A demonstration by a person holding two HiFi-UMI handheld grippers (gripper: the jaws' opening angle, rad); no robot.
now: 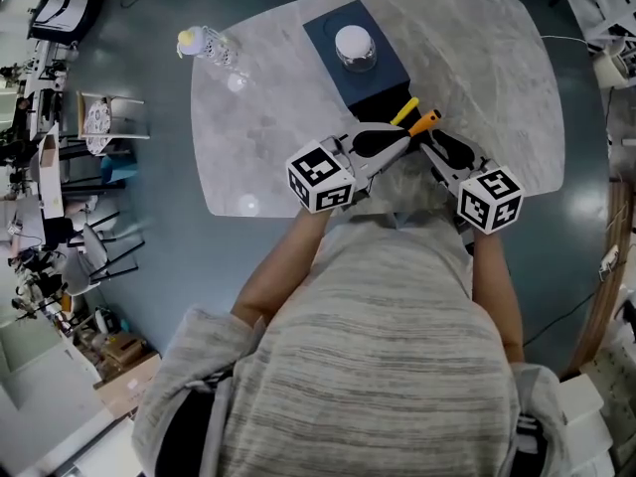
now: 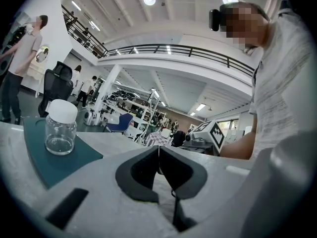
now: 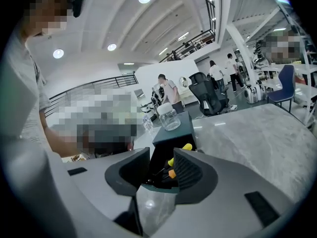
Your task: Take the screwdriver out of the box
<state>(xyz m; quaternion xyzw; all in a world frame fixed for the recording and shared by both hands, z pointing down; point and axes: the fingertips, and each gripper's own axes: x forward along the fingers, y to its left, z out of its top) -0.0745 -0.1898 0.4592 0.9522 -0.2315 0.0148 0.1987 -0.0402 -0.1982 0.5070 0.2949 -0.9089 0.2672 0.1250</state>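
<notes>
A dark blue box [image 1: 350, 68] lies on the marble table [image 1: 268, 127] with a white-capped glass jar [image 1: 355, 47] on its lid. At its open near end a yellow screwdriver handle [image 1: 404, 110] and an orange one [image 1: 425, 121] stick out. My right gripper [image 1: 425, 139] stands open just before that opening. In the right gripper view the yellow handle [image 3: 186, 147] and the orange handle [image 3: 172, 173] show in the gap between the right gripper's [image 3: 162, 170] jaws, untouched. My left gripper [image 1: 402, 137] is shut and empty beside the box. In the left gripper view the left gripper [image 2: 158, 155] has the jar [image 2: 60, 128] at left.
A plastic water bottle [image 1: 209, 46] stands at the table's far left edge. Chairs and shelving [image 1: 99, 127] crowd the floor at left. People stand in the background of both gripper views. The right gripper's marker cube [image 2: 214, 133] shows in the left gripper view.
</notes>
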